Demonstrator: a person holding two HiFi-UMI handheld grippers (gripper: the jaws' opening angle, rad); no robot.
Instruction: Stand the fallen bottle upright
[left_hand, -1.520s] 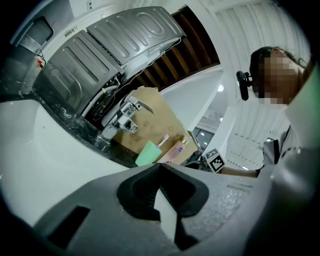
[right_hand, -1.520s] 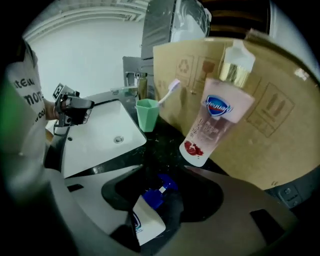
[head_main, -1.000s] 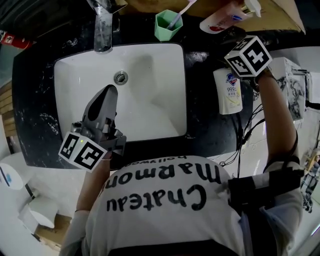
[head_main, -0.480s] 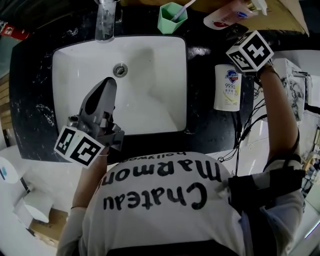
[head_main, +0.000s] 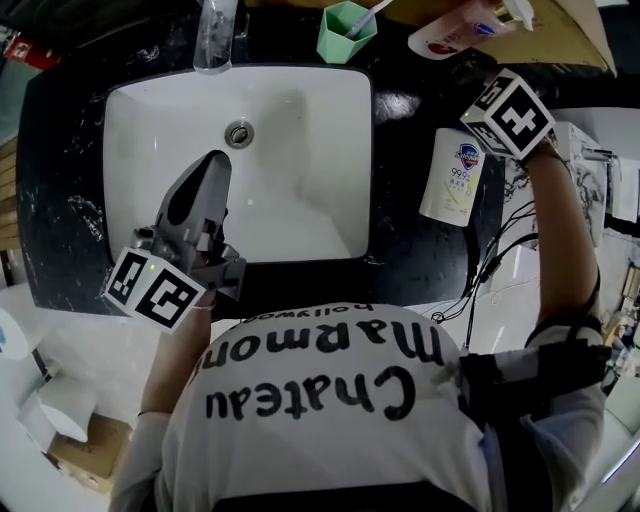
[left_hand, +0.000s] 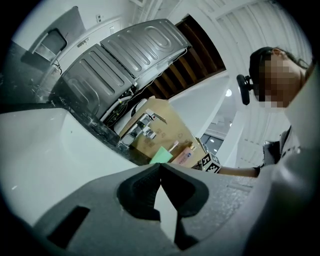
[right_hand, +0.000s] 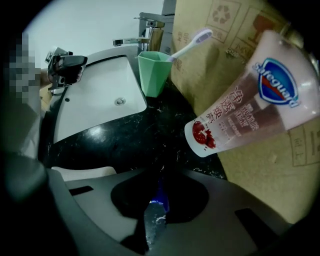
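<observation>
A white soap bottle (head_main: 450, 178) lies on its side on the black counter (head_main: 400, 240), right of the sink, slightly skewed. My right gripper (head_main: 490, 125) points steeply down at the bottle's far end. In the right gripper view its jaws (right_hand: 157, 200) are closing to a narrow gap, and their pads hold the bottle's blue pump top (right_hand: 160, 196). Part of the white body (right_hand: 84, 173) shows behind the left jaw. My left gripper (head_main: 205, 172) hovers level over the white sink (head_main: 300, 130). Its jaws (left_hand: 160, 167) are shut with nothing between them.
A pink Safeguard bottle (right_hand: 250, 100) leans against a cardboard box (right_hand: 210, 40) at the back of the counter. A green cup (head_main: 345, 30) with a toothbrush stands beside the faucet (head_main: 215, 35). Cables (head_main: 490, 270) hang off the counter's right front edge.
The right gripper's jaws have come together on the bottle's far end. Its marker cube has shifted a little right, and the white bottle has skewed slightly. The left gripper has stayed put.
</observation>
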